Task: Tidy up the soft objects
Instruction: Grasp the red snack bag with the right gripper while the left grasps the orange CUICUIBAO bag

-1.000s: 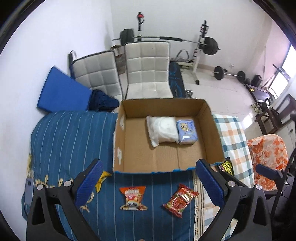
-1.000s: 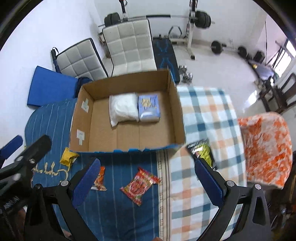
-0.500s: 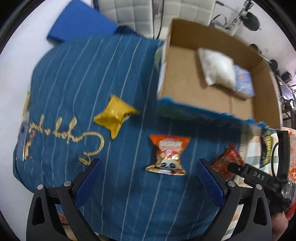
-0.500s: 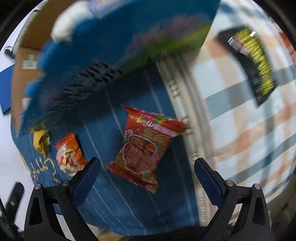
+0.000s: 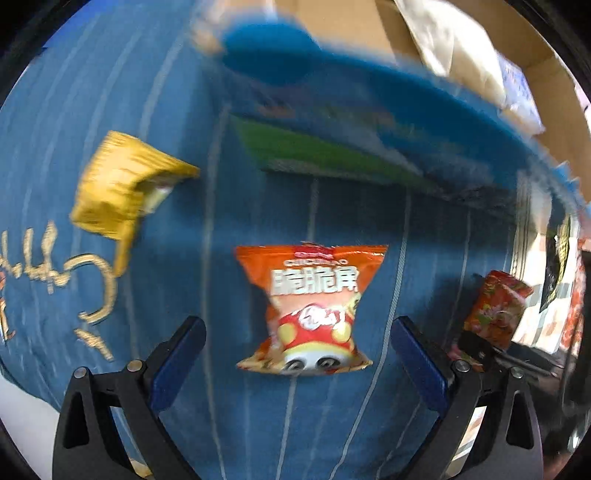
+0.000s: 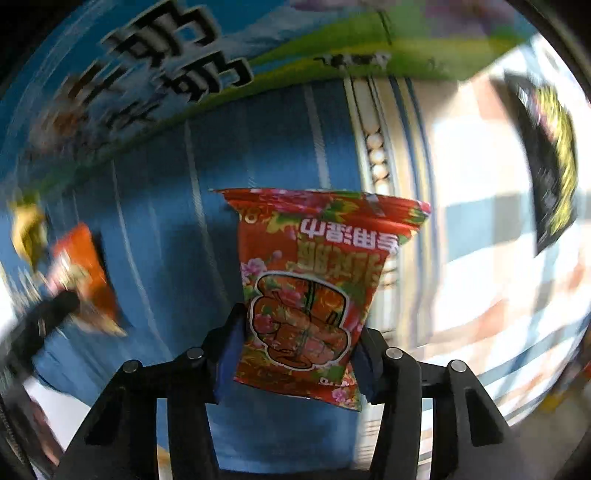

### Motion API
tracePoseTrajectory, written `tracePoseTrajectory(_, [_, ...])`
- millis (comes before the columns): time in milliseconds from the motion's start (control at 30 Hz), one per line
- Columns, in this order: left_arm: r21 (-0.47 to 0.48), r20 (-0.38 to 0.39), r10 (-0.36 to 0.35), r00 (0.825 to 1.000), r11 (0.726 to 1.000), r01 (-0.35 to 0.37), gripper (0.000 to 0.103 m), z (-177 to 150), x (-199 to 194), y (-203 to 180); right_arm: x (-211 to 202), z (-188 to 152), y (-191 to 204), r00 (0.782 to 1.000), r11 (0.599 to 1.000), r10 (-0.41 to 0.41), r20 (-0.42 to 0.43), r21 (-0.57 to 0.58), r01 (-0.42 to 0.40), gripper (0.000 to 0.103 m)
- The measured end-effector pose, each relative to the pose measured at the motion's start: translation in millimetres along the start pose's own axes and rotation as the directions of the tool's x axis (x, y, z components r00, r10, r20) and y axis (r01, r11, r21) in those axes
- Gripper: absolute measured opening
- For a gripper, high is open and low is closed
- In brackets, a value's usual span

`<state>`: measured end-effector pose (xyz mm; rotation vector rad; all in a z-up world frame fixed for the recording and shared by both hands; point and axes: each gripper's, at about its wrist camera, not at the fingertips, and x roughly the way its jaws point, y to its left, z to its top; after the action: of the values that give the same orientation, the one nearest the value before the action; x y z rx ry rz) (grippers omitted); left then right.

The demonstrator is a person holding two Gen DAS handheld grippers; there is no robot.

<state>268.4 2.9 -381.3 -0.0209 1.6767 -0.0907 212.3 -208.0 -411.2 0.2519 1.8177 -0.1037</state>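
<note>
My right gripper (image 6: 295,350) is shut on a red flowered snack bag (image 6: 314,280), pinching its lower half on the blue striped cloth. That bag also shows in the left wrist view (image 5: 495,306). My left gripper (image 5: 295,354) is open and low over an orange snack bag (image 5: 314,306) that lies between its fingers, untouched. A crumpled yellow packet (image 5: 118,188) lies to the left. The cardboard box (image 5: 354,33) stands just behind, holding a white soft pack (image 5: 454,51) and a pale blue pack (image 5: 517,88).
The box's printed blue and green front wall (image 6: 207,70) is close ahead. A black and yellow packet (image 6: 550,155) lies on the checked cloth (image 6: 480,240) at the right. Gold embroidery (image 5: 55,266) marks the blue cloth at the left.
Both grippers have dropped close to the cloth. My right gripper has closed on the red flowered bag. My left gripper has centred over the orange bag and stays open.
</note>
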Motion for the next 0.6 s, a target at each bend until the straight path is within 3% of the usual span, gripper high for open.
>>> tracePoseTrajectory(100, [0.018,-0.012,0.007,1.000,1.000,-0.007,0.084,0.2,14.4,-6.4,-1.7,-7.6,1.9,0.995,0.989,-0.096,0.024,-0.109,0.098,0.053])
tracePoseTrajectory(133, [0.025,-0.018,0.008,1.000,1.000,-0.007,0.066,0.1,19.2,-8.6,-1.8,-8.9,1.4,0.995,0.987,-0.101,0.025,-0.123,0.103,0.053])
tracePoseTrajectory(167, [0.026,-0.030,0.009,1.000,1.000,-0.008,0.055,-0.5,24.7,-9.9,-1.9,-10.1,0.1,0.995,0.986,-0.098,0.026,-0.131,0.100,0.053])
tracePoseTrajectory(367, [-0.005,-0.022,-0.026,0.999,1.000,0.026,0.051,-14.0,27.2,-14.9,1.4,-11.6,-10.0,0.997,0.993,-0.064,0.040,-0.096,0.067,0.054])
tracePoseTrajectory(467, [-0.013,-0.010,-0.036,0.999,0.999,0.036,0.051,-38.6,22.6,-14.0,1.6,-14.3,-11.4,0.996,0.991,-0.069,0.057,-0.109,0.075,0.053])
tracePoseTrajectory(600, [-0.016,-0.003,-0.043,0.999,0.999,0.043,0.051,-72.6,17.6,-23.9,8.3,-34.0,-8.8,0.998,0.986,-0.063,0.006,-0.157,0.063,0.052])
